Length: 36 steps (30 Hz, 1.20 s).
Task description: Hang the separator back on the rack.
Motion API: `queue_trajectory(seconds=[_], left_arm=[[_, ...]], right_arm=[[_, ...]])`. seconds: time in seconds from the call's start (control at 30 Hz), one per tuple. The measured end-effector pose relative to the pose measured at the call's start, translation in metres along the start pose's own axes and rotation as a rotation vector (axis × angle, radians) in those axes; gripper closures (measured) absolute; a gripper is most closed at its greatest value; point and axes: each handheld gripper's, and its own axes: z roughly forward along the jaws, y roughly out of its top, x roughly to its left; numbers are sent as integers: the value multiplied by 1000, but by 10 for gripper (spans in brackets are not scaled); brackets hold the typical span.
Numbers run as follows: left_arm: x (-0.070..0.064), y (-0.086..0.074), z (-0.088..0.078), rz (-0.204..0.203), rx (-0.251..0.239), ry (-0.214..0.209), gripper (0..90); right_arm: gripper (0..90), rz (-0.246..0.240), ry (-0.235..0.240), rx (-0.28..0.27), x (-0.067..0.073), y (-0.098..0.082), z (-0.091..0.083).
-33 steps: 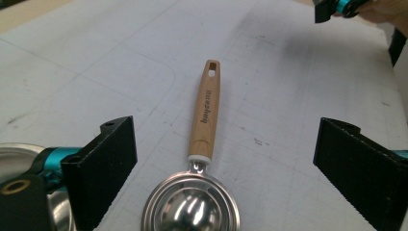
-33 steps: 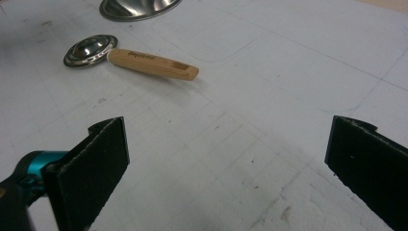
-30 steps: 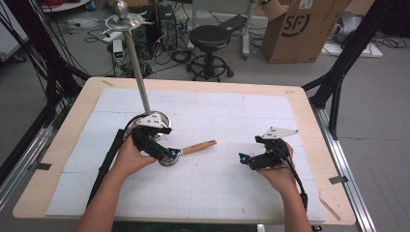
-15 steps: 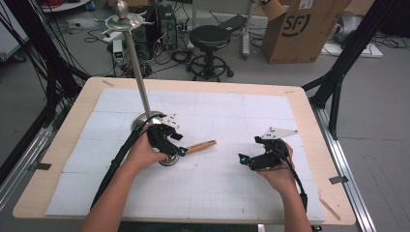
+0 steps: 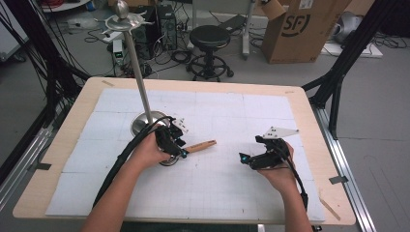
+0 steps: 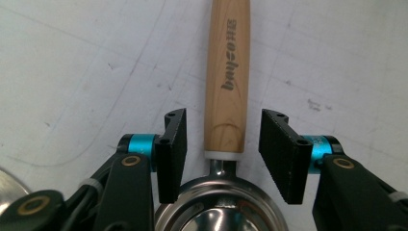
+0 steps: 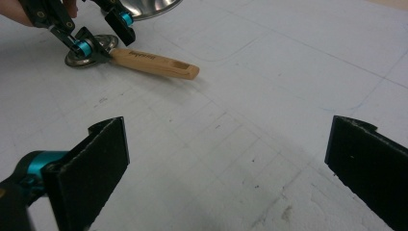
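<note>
Table (image 5: 300, 104) first: we see a pale wooden board covered by a white gridded mat (image 5: 227, 116), with a tall metal stand (image 5: 138, 72) rising from a round base near the mat's left middle. Just in front of that base lies the thing in hand, a small metal strainer with a wooden handle (image 5: 202, 145); its bowl rests flat on the mat and the handle points toward the right side of the table (the brand lettering on the wood reads clearly in the left gripper view).

Our left gripper (image 5: 180, 149) sits low over the strainer's neck. Its jaws have just been closing, and the handle (image 6: 227, 91) now lies between the two pads (image 6: 175, 144), yet a gap shows on either side, so nothing is clamped.

Our right gripper (image 5: 249, 159) rests well apart from the strainer, over bare mat at the right, held in the right hand (image 5: 278, 174). Its jaws stand wide apart with nothing between them.
</note>
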Motion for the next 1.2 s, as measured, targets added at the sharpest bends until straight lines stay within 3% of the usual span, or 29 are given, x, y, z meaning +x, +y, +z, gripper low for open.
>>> queue_trajectory(seconds=[0.23,0.53,0.67,0.83,1.2], left_arm=[[-1,5,5,11,69,19,576],[-8,21,10,33,195,67,605],[-13,23,10,48,206,81,672],[-18,24,11,67,213,105,680],[-16,18,10,24,175,96,692]], right_arm=[[5,-1,0,1,0,0,0],[5,3,-1,1,-1,-1,0],[5,8,-1,-2,-3,-1,-1],[5,9,-2,-1,-3,-1,-1],[5,8,-9,8,-3,-1,0]])
